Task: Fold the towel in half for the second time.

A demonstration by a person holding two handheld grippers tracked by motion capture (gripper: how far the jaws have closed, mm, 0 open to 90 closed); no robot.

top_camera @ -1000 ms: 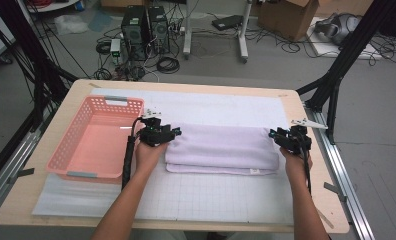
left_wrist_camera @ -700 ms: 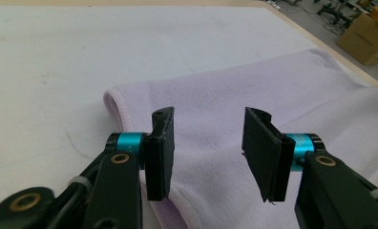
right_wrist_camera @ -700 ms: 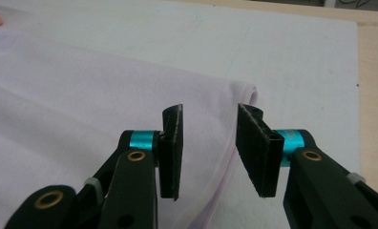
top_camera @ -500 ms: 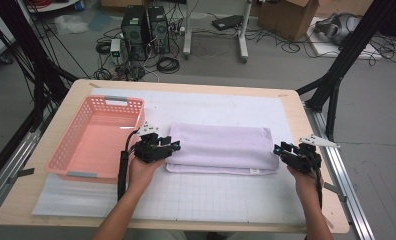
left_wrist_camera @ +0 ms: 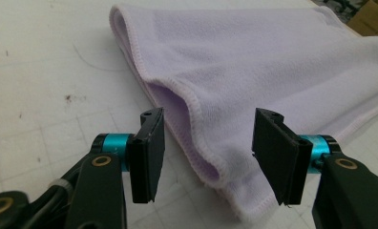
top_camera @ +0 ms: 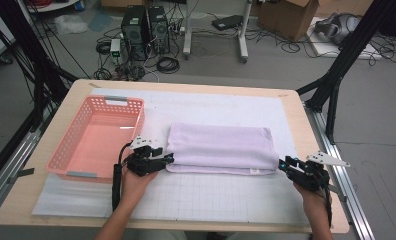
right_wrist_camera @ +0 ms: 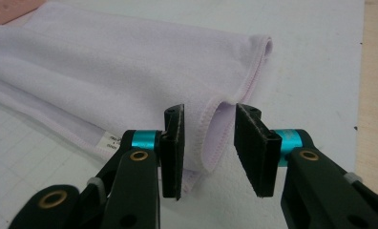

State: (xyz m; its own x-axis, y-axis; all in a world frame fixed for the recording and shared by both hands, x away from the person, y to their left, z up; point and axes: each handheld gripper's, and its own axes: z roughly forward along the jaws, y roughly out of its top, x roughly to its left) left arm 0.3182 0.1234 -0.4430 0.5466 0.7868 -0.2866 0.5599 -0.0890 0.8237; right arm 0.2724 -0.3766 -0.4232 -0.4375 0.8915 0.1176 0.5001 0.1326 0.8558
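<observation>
A folded lavender towel [top_camera: 221,147] lies flat on the white gridded mat [top_camera: 211,200] in the middle of the table. My left gripper [top_camera: 168,159] sits at the towel's near left corner. In the left gripper view the left gripper [left_wrist_camera: 206,152] is open, its jaws straddling the looped folded edge of the towel [left_wrist_camera: 254,62] without pinching it. My right gripper [top_camera: 284,165] is at the near right corner. In the right gripper view the right gripper [right_wrist_camera: 208,143] is open too, with the hemmed corner of the towel [right_wrist_camera: 115,71] standing between the jaws.
An empty pink plastic basket [top_camera: 71,150] stands on the table to the left of the towel, close to my left hand. A small white label [top_camera: 256,171] shows on the towel's near edge. The table's right edge [top_camera: 331,200] runs just beyond my right hand.
Both grippers have drawn back from the towel's ends toward the near side; the right one has also shifted right. The towel lies as before.
</observation>
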